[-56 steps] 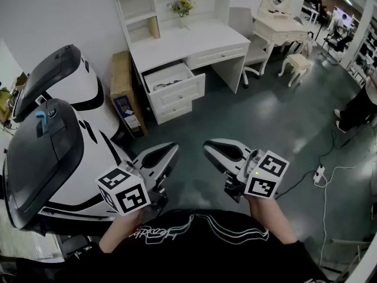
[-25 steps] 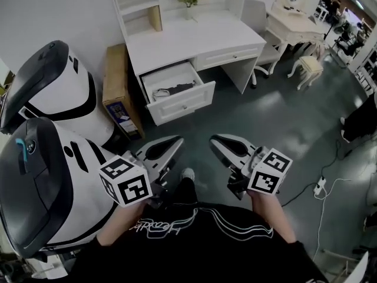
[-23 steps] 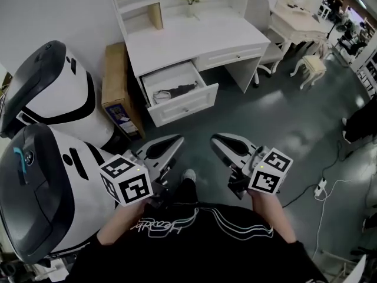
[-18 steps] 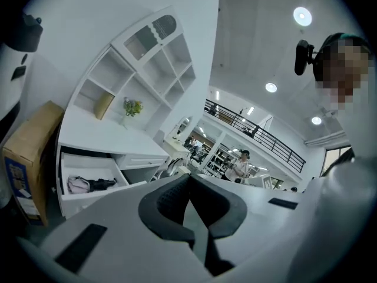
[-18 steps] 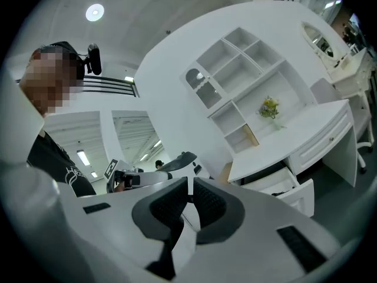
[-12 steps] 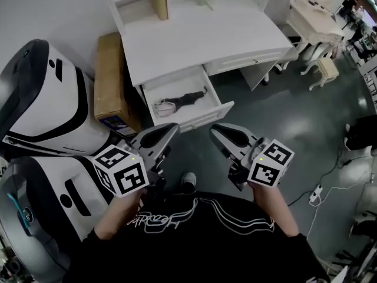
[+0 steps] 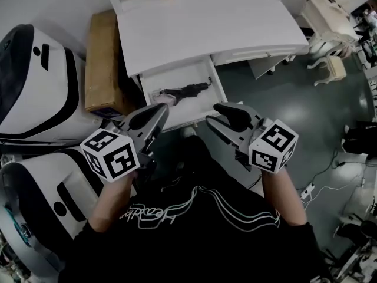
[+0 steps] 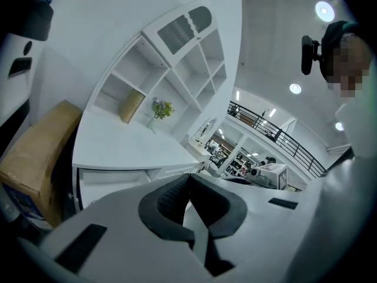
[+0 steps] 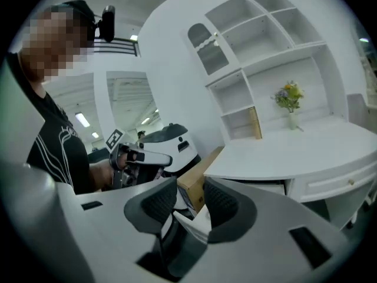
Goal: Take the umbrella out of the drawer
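The white desk (image 7: 206,22) has its left drawer (image 7: 182,69) pulled open. A black folded umbrella (image 7: 185,89) lies across the drawer, with a pale strap at its left end. My left gripper (image 7: 154,112) hovers just short of the drawer's front, left of the umbrella; its pads meet at the tips in the left gripper view (image 8: 189,178) with nothing between them. My right gripper (image 7: 213,115) is level with it at the drawer's right front corner. Its jaws (image 9: 189,187) are opening, with a clear gap and nothing between them. Neither gripper touches the umbrella.
A brown cardboard box (image 7: 103,63) stands against the desk's left side. Two big white-and-black pods (image 7: 35,81) crowd the left. A white stool (image 7: 336,66) and a floor cable (image 7: 321,173) lie to the right. A shelf unit with a flower vase (image 9: 288,99) tops the desk.
The person has walked up to the desk, so the drawer now lies right in front of both grippers. The right gripper's jaws have parted; the left gripper's stay together.
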Demonstrator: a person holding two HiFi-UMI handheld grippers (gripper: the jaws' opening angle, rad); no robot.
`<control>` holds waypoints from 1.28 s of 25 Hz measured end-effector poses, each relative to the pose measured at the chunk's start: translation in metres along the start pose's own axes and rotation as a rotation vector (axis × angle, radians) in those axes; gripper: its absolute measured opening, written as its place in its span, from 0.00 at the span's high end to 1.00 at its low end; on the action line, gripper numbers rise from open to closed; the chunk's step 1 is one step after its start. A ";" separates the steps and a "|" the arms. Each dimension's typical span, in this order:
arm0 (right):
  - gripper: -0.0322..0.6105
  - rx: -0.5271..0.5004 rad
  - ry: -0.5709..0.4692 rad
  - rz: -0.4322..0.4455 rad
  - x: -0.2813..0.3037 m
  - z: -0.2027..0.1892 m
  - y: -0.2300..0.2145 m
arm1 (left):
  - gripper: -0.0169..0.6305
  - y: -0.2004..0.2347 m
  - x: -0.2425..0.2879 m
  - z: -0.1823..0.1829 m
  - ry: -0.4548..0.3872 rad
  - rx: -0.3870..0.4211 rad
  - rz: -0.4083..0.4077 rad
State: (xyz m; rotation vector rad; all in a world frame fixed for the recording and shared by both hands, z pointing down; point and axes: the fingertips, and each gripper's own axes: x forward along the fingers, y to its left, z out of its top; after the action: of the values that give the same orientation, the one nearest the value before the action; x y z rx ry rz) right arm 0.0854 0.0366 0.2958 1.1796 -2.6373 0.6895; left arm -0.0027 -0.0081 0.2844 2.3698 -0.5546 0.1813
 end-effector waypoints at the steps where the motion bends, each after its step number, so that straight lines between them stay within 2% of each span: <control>1: 0.71 -0.038 0.026 0.006 0.009 0.001 -0.008 | 0.95 0.008 0.001 0.002 -0.002 -0.010 0.017; 5: 0.68 -0.147 0.125 0.055 0.051 0.001 -0.039 | 0.95 0.040 0.006 0.017 -0.008 -0.041 0.085; 8: 0.63 -0.213 0.249 0.119 0.091 -0.015 -0.067 | 0.95 0.068 0.009 0.030 -0.011 -0.074 0.145; 12: 0.59 -0.290 0.489 0.204 0.137 -0.067 -0.098 | 0.95 0.097 0.013 0.036 -0.014 -0.130 0.195; 16: 0.58 -0.388 0.662 0.239 0.179 -0.120 -0.128 | 0.95 0.124 0.014 0.041 -0.021 -0.168 0.226; 22: 0.58 -0.672 0.922 0.266 0.214 -0.194 -0.174 | 0.95 0.159 0.009 0.038 -0.020 -0.218 0.288; 26: 0.57 -0.804 1.008 0.291 0.231 -0.220 -0.194 | 0.95 0.179 0.007 0.037 -0.022 -0.248 0.330; 32: 0.57 -0.870 1.089 0.340 0.248 -0.252 -0.210 | 0.95 0.198 0.008 0.035 -0.012 -0.269 0.352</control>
State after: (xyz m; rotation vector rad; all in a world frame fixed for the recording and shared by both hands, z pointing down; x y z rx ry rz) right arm 0.0654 -0.1288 0.6716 0.0245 -1.7828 0.0743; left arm -0.0827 -0.1675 0.3785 2.0019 -0.9393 0.2334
